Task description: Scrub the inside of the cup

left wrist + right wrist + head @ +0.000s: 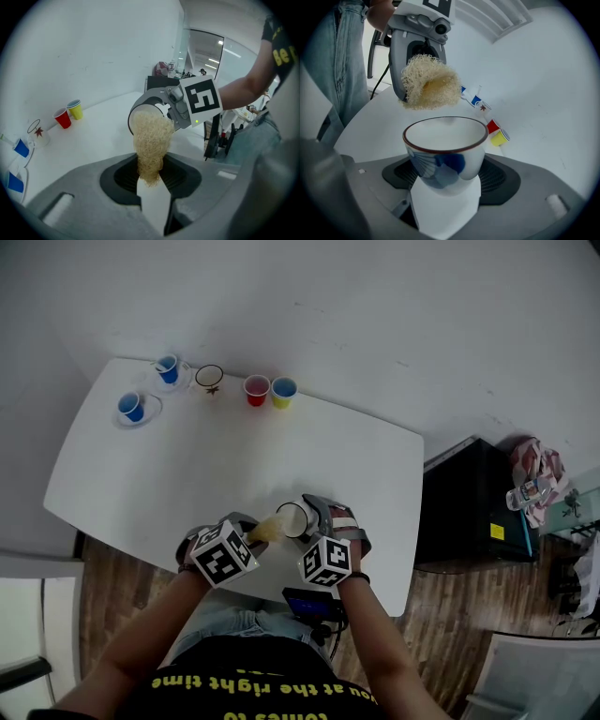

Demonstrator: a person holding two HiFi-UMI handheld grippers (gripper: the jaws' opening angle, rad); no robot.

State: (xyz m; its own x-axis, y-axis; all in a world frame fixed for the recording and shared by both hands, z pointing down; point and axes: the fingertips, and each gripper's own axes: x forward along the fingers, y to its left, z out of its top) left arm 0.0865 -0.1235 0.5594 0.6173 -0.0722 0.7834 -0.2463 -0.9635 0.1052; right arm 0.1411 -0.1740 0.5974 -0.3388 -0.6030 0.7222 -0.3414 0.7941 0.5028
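Bright, even, diffuse lighting with soft shadows; gripper views show fisheye curvature, dark vignetted corners, blurred foregrounds.

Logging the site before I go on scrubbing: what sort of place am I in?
Probably an office or lab room rather than a kitchen: a plain white table holding a row of small cups, a wood floor, and a glass partition behind.
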